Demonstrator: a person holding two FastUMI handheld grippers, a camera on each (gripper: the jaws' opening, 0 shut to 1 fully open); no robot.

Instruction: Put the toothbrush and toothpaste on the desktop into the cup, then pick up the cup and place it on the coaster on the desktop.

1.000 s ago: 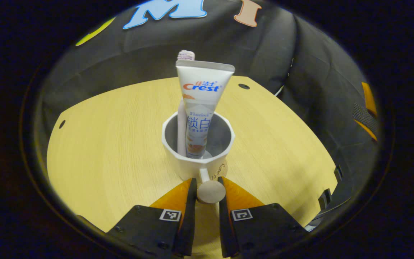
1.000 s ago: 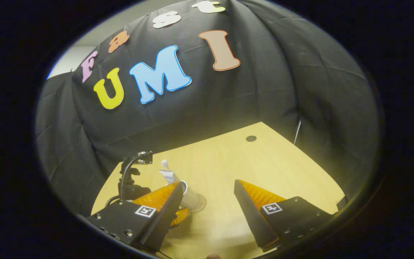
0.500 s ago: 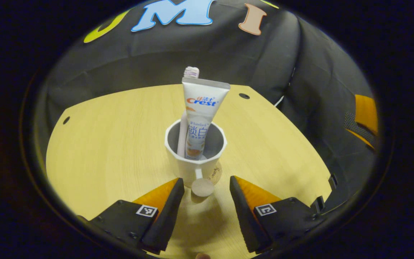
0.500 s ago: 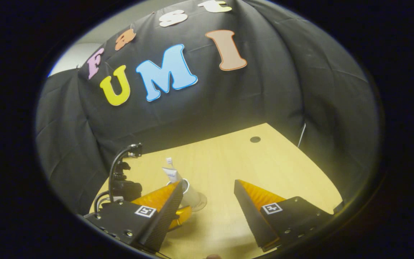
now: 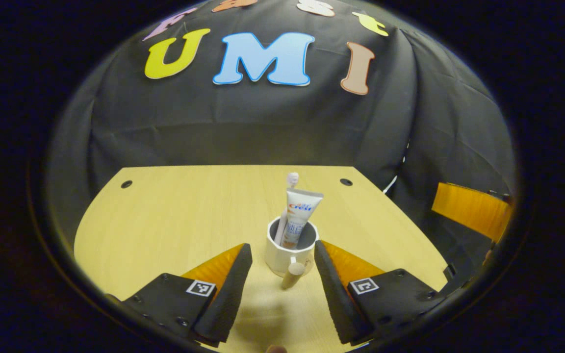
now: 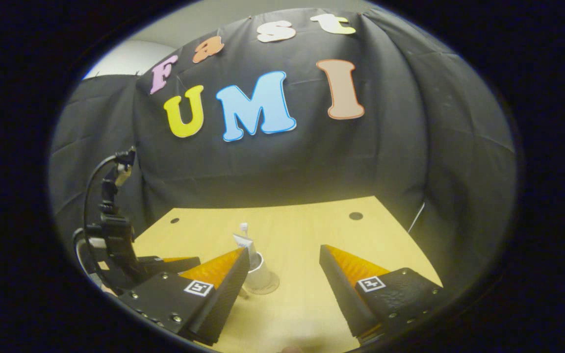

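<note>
We see the cup (image 5: 290, 252) holding toothbrush (image 5: 292, 178) and toothpaste (image 5: 298, 215) on the coaster (image 6: 268, 286); both our grippers' fingers (image 5: 236, 274) spread apart, empty.

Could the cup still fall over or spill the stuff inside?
Maybe. The toothpaste and toothbrush stick up tall and lean on the cup rim, so a bump might tip them. The open left hand-held gripper is close around the cup's handle and could knock it. The cup sits on the small coaster, near its edge.
</note>
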